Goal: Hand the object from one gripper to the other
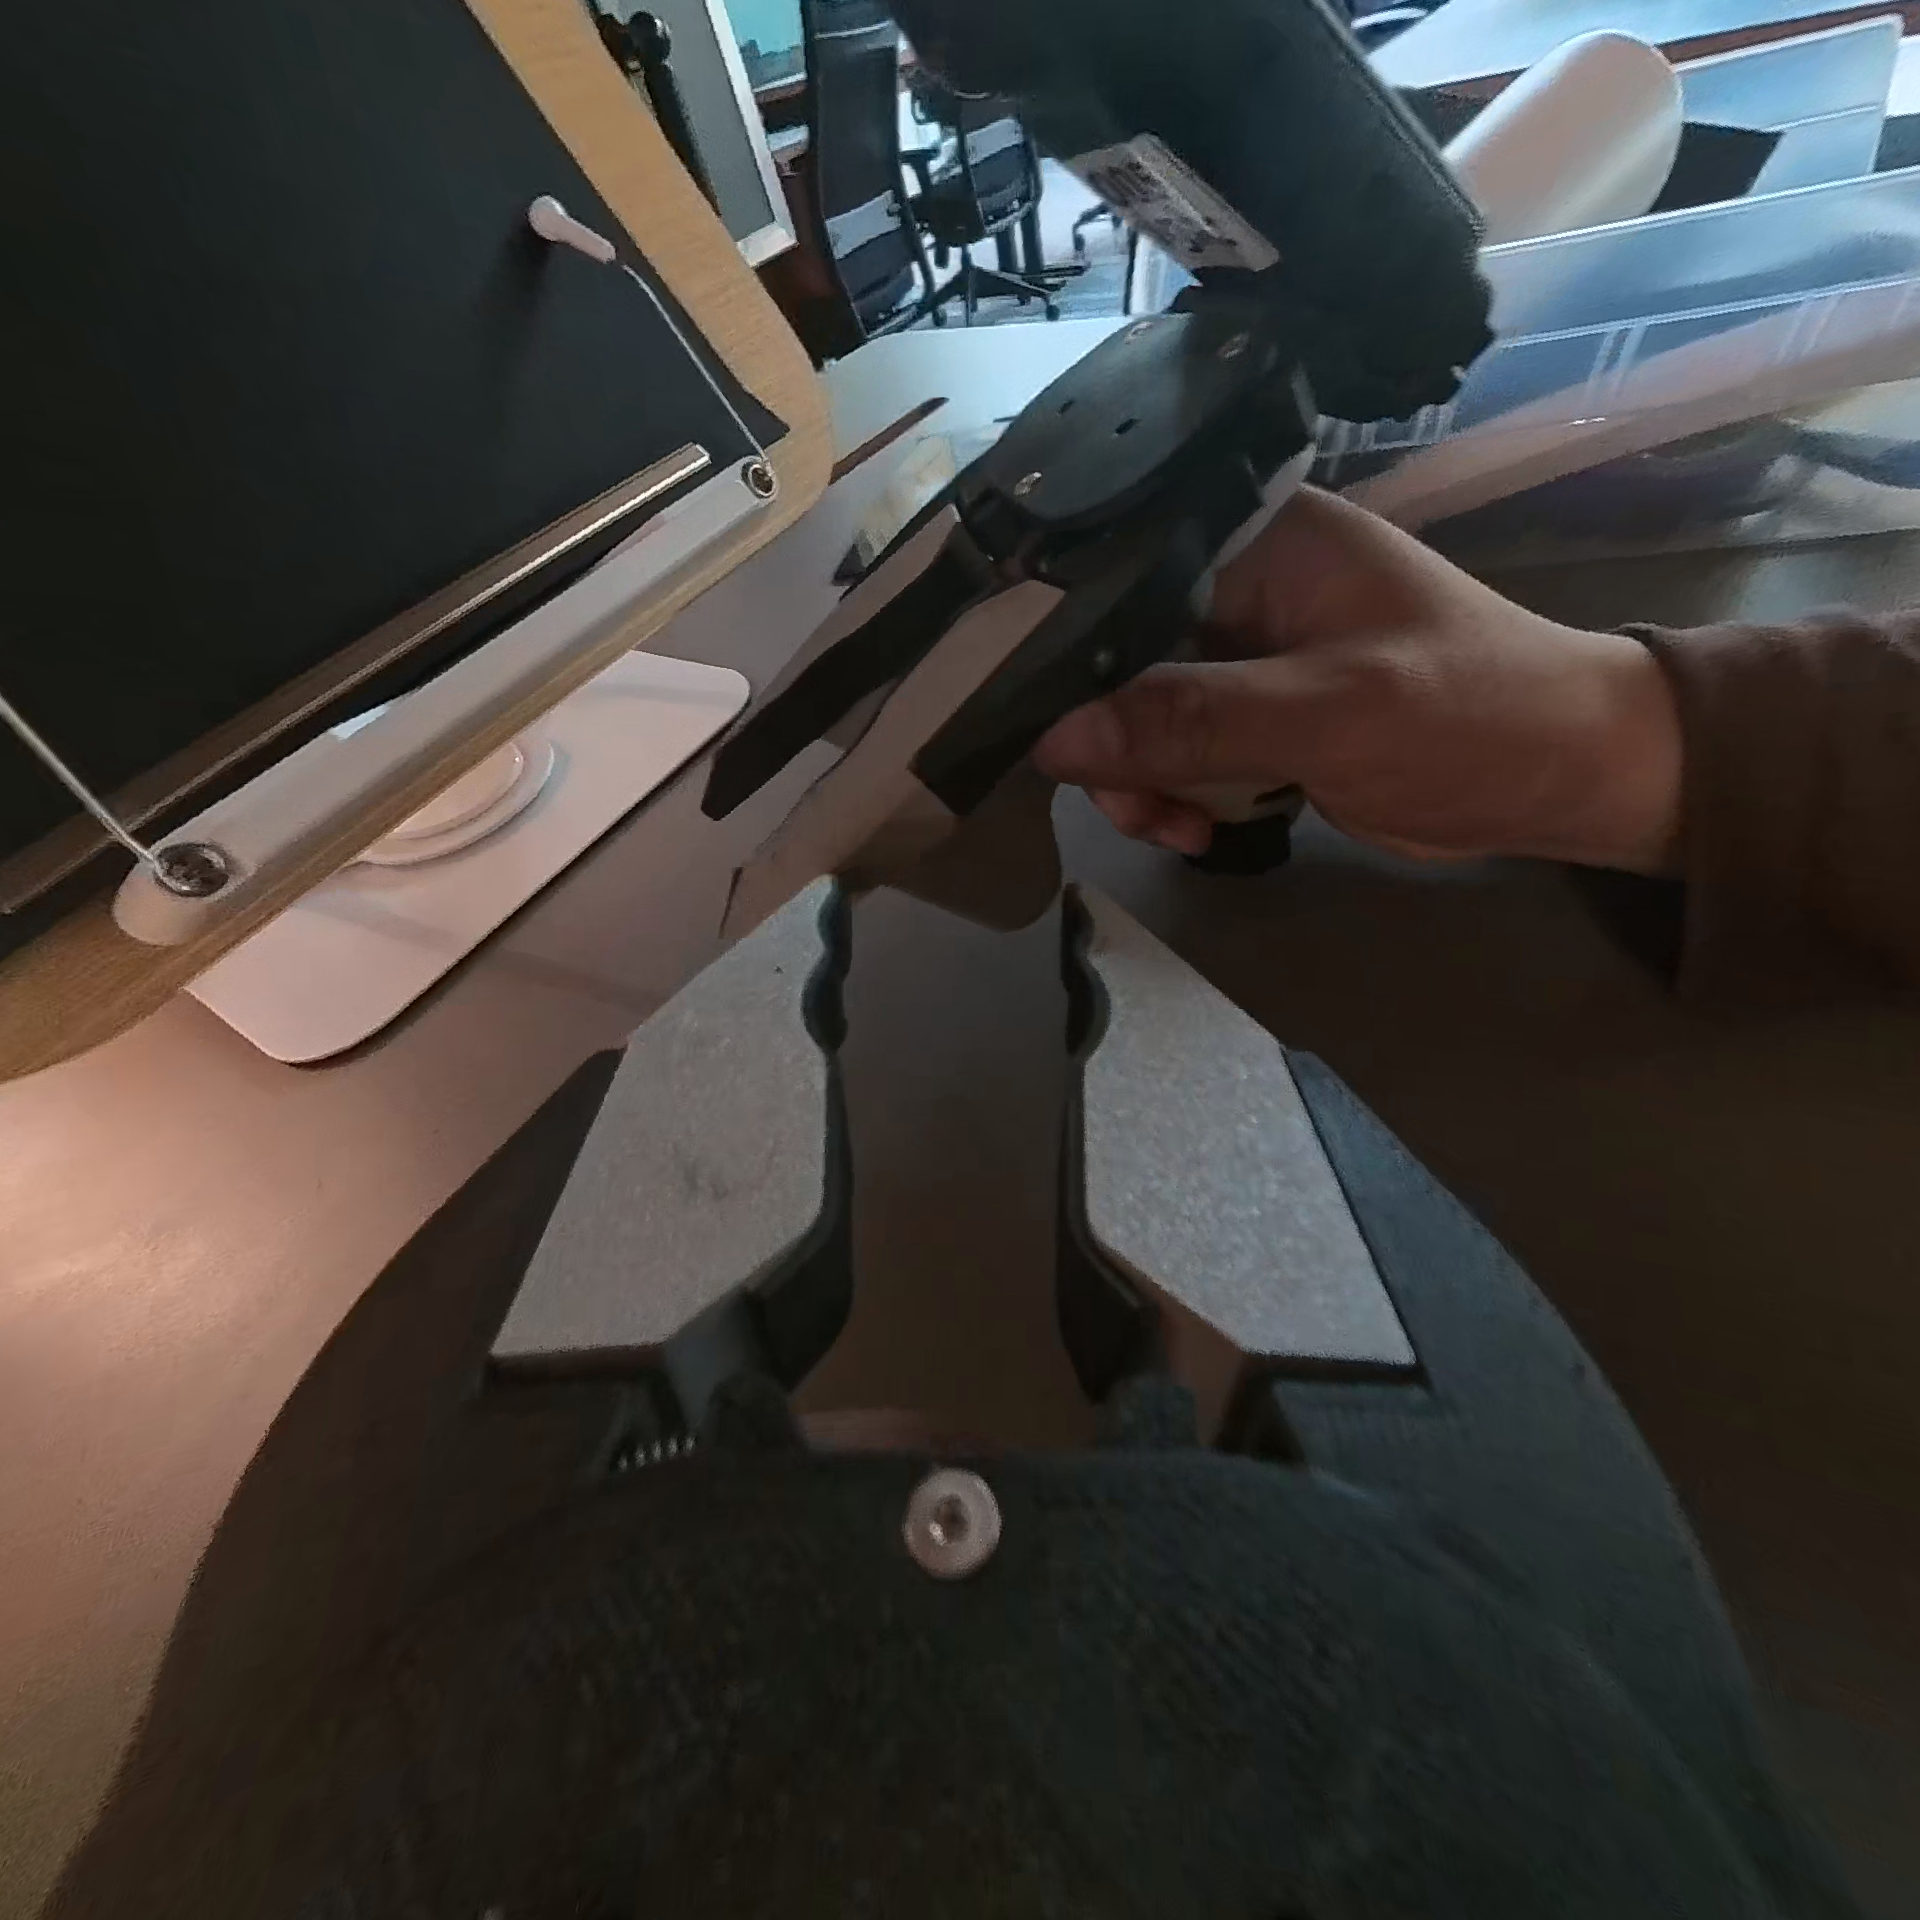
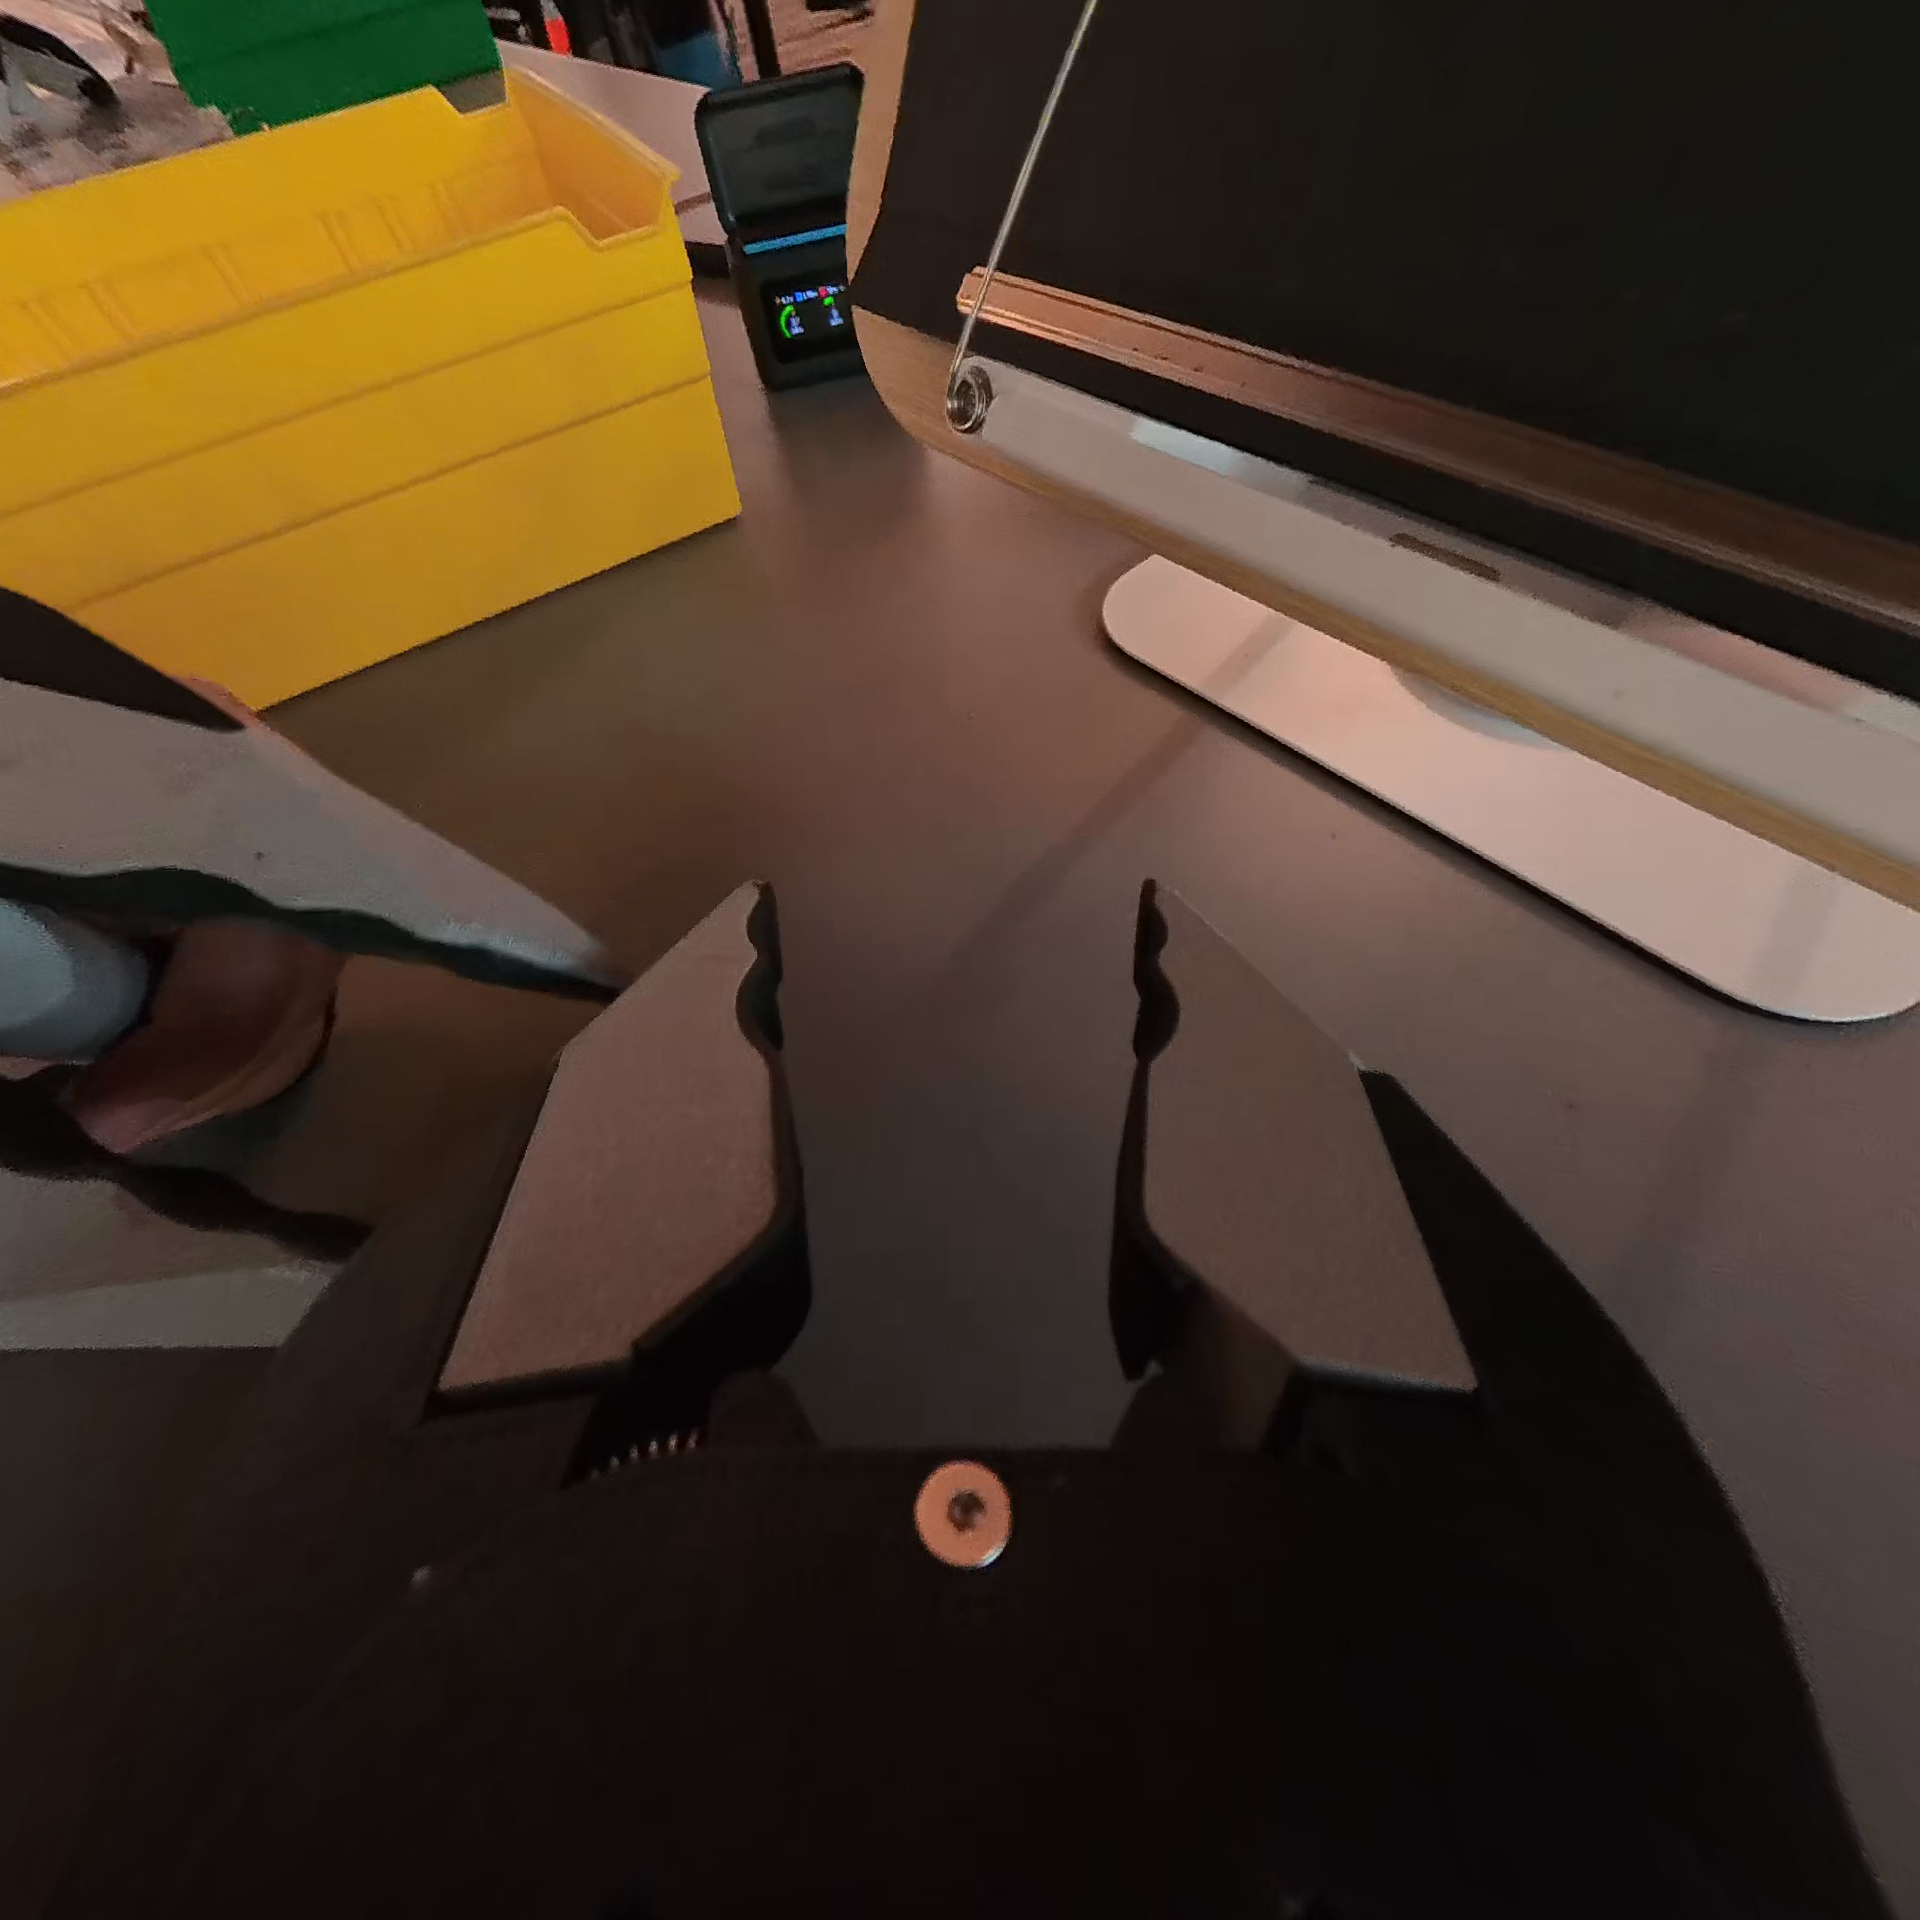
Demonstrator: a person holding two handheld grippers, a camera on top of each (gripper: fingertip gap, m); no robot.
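Note:
My left gripper is open and empty over the dark table. My right gripper is also open, with only bare table between its fingers. In the left wrist view the right gripper comes in from the upper right, held by a hand, with its tips just ahead of mine. In the right wrist view the left gripper's grey finger shows at the left edge. A brownish rounded shape and a pale blue-grey shape sit between its fingers; I cannot tell what they are.
A dark wood-framed panel stands on a white base close ahead. Stacked yellow bins with a green bin on top stand at the far left. Beside them is a small black device with a lit screen. Office chairs stand beyond the table.

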